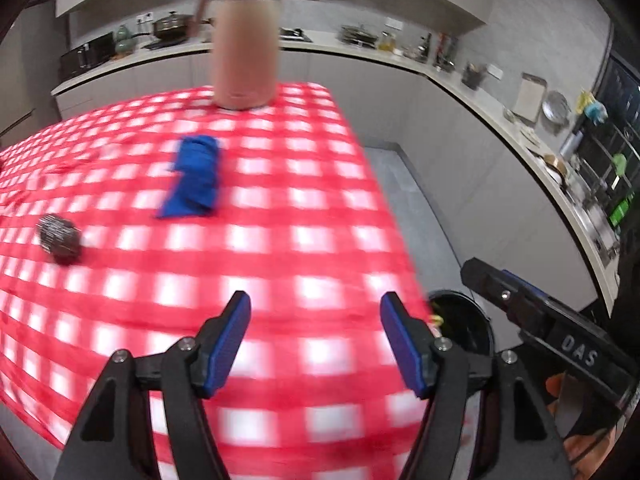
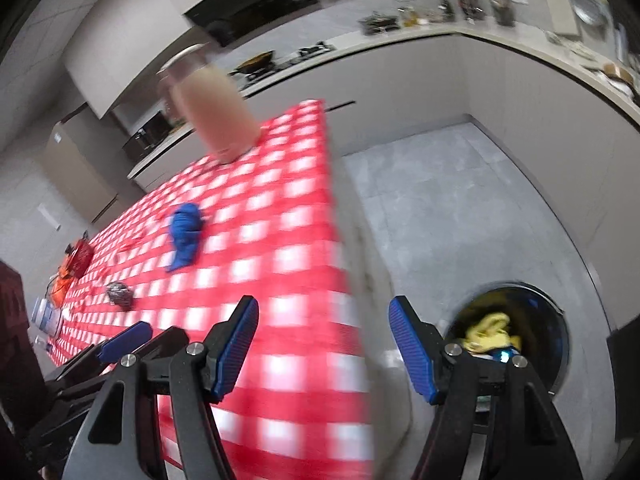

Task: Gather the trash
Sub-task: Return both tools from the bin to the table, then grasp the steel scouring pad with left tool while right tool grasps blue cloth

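Observation:
My left gripper [image 1: 315,332] is open and empty above the near part of the red checked table [image 1: 280,240]. My right gripper [image 2: 323,340] is open and empty over the table's right edge [image 2: 340,280]. A crumpled blue cloth [image 1: 194,178] lies mid-table; it also shows in the right wrist view [image 2: 185,236]. A steel wool ball [image 1: 59,238] lies to the left of it, also seen from the right wrist [image 2: 119,295]. A round black trash bin [image 2: 516,336] stands on the floor by the table, with yellow scraps inside [image 2: 490,332]. Both views are blurred.
A tall pink jug [image 1: 245,40] stands at the table's far end. An orange-red bag [image 2: 76,260] and a small jar [image 2: 46,316] sit at the far left of the table. Kitchen counters [image 1: 500,104] with utensils run round the room. Grey floor [image 2: 460,208] lies right of the table.

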### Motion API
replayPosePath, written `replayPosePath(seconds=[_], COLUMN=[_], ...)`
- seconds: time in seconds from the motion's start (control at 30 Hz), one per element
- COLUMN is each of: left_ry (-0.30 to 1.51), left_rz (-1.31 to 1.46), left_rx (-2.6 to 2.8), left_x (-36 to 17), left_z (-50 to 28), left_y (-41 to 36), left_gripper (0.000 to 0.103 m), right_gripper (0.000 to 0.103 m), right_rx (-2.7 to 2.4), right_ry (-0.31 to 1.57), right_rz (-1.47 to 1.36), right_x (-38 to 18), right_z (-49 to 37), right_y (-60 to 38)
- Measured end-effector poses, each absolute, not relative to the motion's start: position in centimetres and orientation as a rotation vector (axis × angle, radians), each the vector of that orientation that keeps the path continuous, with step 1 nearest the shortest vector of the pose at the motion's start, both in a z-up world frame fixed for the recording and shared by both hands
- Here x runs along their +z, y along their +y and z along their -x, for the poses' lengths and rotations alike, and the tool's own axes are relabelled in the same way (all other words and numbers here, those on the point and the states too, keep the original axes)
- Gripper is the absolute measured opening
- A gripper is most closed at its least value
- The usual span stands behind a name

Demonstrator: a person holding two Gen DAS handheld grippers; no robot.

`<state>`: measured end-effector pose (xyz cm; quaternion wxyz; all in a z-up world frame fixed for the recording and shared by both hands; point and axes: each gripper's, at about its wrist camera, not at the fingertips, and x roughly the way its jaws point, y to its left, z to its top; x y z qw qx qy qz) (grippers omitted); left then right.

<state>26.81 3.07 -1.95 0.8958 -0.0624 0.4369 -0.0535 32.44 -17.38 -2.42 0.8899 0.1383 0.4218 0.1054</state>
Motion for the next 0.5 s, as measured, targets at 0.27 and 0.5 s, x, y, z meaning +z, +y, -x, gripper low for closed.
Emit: replayPosePath(seconds=[0.27, 0.5], left_ry=[0.9, 0.914], left_rz=[0.189, 0.22], left_rx=[-0.003, 0.073], left_x=[-2.4, -3.5], left_z=[-28.2, -28.9], left_y=[13.3, 19.7], left_gripper=[0.072, 0.072], right_gripper=[0.07, 0.07], right_rx=[0.328, 0.392], right_ry=[0.881, 0.902], right_rz=[-0.225, -0.181], right_x=[-1.8, -2.4], right_z=[-35.5, -37.3], right_y=[-4.3, 3.3])
